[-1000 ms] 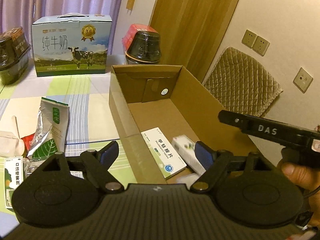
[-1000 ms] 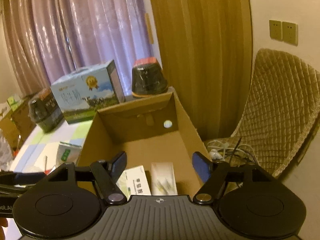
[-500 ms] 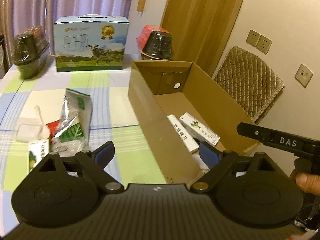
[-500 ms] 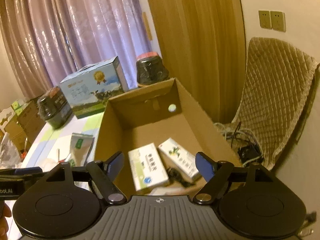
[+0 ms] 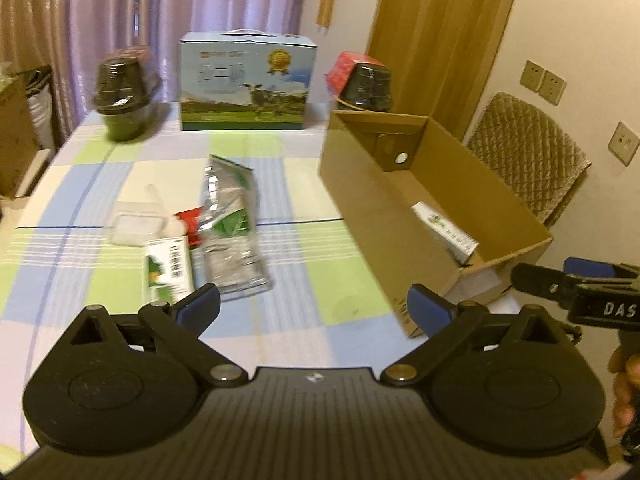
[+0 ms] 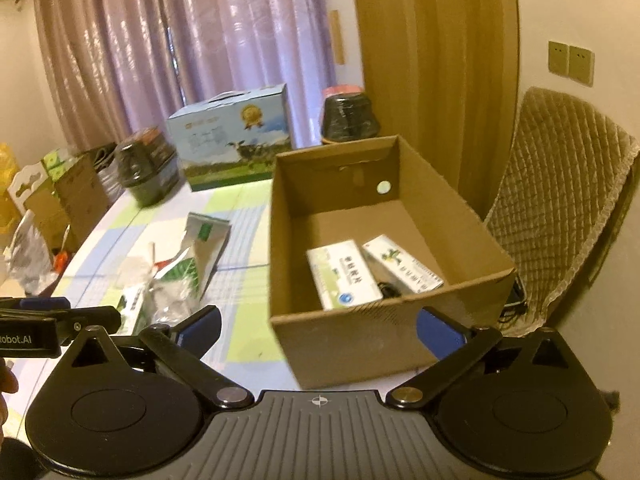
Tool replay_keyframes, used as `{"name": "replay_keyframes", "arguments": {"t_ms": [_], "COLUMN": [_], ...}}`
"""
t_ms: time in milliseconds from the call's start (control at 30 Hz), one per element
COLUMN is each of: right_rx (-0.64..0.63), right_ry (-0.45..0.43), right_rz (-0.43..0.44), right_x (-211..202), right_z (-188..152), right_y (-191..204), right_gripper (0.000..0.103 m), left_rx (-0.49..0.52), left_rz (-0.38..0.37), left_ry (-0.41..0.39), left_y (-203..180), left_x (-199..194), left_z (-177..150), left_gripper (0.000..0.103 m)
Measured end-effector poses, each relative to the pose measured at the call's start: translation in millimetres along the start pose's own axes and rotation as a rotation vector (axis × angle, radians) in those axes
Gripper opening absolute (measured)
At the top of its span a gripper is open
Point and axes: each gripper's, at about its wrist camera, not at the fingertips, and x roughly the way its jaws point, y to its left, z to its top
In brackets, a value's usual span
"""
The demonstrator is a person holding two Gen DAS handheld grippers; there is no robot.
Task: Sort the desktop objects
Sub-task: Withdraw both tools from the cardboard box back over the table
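Left gripper (image 5: 314, 306): we held it above the near part of the table, its blue-tipped fingers (image 5: 200, 307) spread wide with nothing between them.
Right gripper (image 6: 318, 330): we held it in front of the box, fingers (image 6: 438, 332) likewise wide apart and empty; its tip also showed at the right edge of the left view.
Box (image 6: 360, 332): open cardboard, standing at the table's right side, next to the chair (image 6: 560, 216).
In the box: we saw two white cartons lying flat side by side on the bottom, a wider one (image 6: 342, 274) with green print and a narrower one (image 6: 402, 264) to its right, with something small and dark between them that we could not identify.
Table (image 5: 288, 276): covered in a checked cloth of green, blue and white.
Still on the cloth: a silver-green pouch (image 5: 230, 224) lay left of the box; touching it were a small green-and-white carton (image 5: 168, 270), a red packet (image 5: 188, 222) and a clear plastic tray (image 5: 136, 224).
Far edge: a milk case (image 5: 244, 86) stood upright with a dark jar to its left (image 5: 122, 96) and a red-lidded dark jar (image 5: 366, 82) just behind the box.
Background: purple curtains (image 6: 180, 40) hung behind the table.
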Motion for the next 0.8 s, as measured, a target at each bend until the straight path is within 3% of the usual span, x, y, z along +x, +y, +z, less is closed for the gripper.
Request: {"name": "replay_keyframes", "arguments": {"t_ms": [800], "right_rx": [-0.049], "right_ry": [0.076], "right_rz": [0.121], "right_x": [2], "right_z": [-36], "right_y": [72], "right_gripper": [0.101], "left_rx": [-0.077], "left_rz": [0.186], "left_ry": [0.016], "left_y": [101], "left_x": [-64], "left_z": [-57], "left_gripper": [0.102]}}
